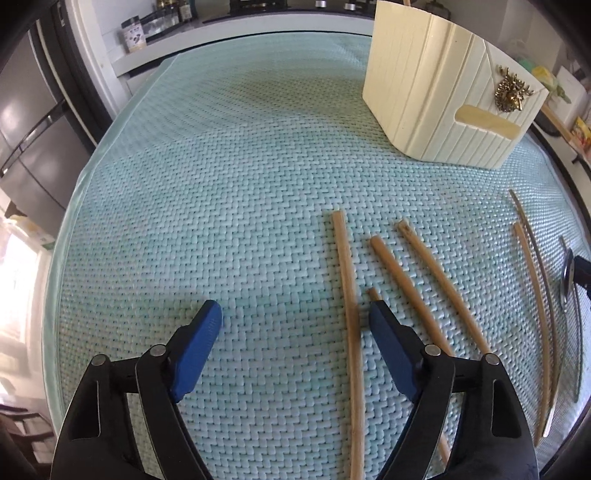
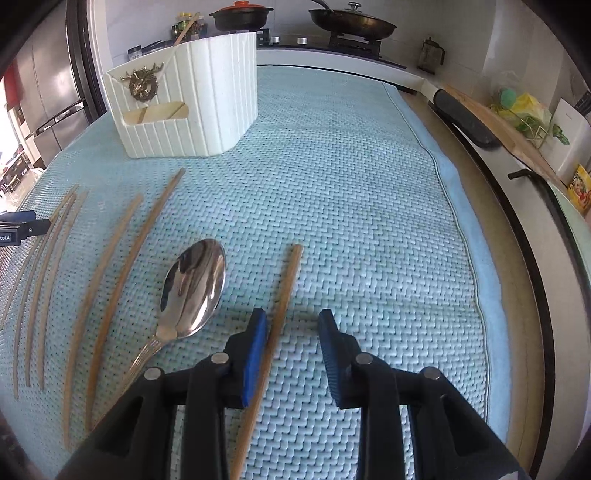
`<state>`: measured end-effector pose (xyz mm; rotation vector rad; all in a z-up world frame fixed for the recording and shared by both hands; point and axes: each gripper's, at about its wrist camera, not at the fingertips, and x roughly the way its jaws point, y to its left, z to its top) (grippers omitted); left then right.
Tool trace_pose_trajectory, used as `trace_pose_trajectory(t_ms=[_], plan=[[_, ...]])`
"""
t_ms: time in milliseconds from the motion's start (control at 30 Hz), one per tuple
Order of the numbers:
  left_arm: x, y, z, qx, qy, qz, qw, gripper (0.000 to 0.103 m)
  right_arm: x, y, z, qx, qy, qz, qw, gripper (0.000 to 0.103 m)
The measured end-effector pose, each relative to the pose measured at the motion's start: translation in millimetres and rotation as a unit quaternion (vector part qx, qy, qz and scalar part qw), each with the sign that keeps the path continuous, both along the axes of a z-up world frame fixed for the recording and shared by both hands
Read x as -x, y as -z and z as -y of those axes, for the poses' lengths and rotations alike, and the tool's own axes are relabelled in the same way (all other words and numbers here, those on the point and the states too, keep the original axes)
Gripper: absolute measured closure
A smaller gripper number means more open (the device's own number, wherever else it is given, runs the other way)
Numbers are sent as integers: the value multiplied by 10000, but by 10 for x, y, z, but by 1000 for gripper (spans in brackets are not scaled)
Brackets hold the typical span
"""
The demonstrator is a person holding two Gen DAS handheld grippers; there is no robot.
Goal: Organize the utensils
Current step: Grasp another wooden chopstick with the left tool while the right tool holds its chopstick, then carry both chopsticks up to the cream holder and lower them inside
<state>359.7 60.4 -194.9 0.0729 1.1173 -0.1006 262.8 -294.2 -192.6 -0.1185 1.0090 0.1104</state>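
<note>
Several wooden chopsticks lie on a pale blue woven mat. My left gripper is open and empty, low over the mat; one chopstick lies just inside its right finger. A cream ribbed utensil holder stands at the far right, seen also in the right wrist view. My right gripper is open, with one chopstick lying between its jaws beside the left finger. A metal spoon lies left of it, with more chopsticks beyond.
The mat's right edge borders a counter strip. A stove with pans and a pot stands behind. A fridge stands to the left. The left gripper's tip shows at the right wrist view's left edge.
</note>
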Motion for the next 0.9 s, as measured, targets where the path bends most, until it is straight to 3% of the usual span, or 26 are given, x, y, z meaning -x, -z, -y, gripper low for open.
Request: trace_pose_trajectory(t_ms=[100, 200, 267, 400, 467, 533, 767, 900], plan=[[-72, 6, 30, 18, 78, -13, 10000, 22, -140, 1, -1, 48, -152, -35, 9999, 74], [-110, -15, 65, 8, 191, -27, 9998, 30, -278, 15, -4, -1, -209, -176, 9996, 74], [-49, -42, 161, -6, 331, -19, 9995, 43, -330, 7, -13, 25, -237, -279, 9993, 75], [10, -75, 257, 4, 493, -42, 9988, 60, -355, 3, -42, 9, -230, -334, 9992, 84], [1, -87, 278, 7, 566, -25, 9984, 82, -332, 1, -66, -40, -168, -312, 9994, 92], [-8, -92, 298, 20, 596, -8, 9982, 94, -335, 3, -58, -73, -111, -257, 9996, 94], [-30, -117, 169, 393, 318, 126, 9986, 98, -366, -38, 128, -620, 104, -99, 9980, 97], [189, -347, 114, 614, 201, 441, 9969, 98, -244, -265, 236, -1081, 131, 216, 9938, 97]])
